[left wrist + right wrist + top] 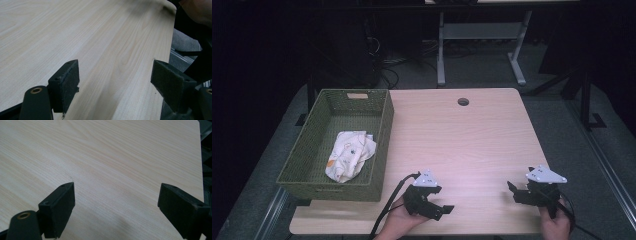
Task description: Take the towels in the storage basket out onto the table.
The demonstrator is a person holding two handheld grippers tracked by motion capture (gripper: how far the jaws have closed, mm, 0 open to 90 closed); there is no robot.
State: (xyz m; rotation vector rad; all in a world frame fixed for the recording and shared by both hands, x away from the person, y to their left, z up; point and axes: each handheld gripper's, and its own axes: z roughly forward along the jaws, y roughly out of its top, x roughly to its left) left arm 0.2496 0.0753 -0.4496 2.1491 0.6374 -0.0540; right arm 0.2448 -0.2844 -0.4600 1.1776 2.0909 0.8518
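I park both grippers lower frame, L (438, 206) and R (516, 190), jaws wide, empty; cloth (349, 154) sits in basket (384, 125), centre-left.

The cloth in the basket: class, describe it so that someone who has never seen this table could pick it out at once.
Start at the light wooden table and look to its left edge, where a green woven basket stands. Inside, toward the near end, lies a crumpled cloth. It is white with small coloured marks, the one pale, soft thing in the basket, far from the left gripper and right gripper.
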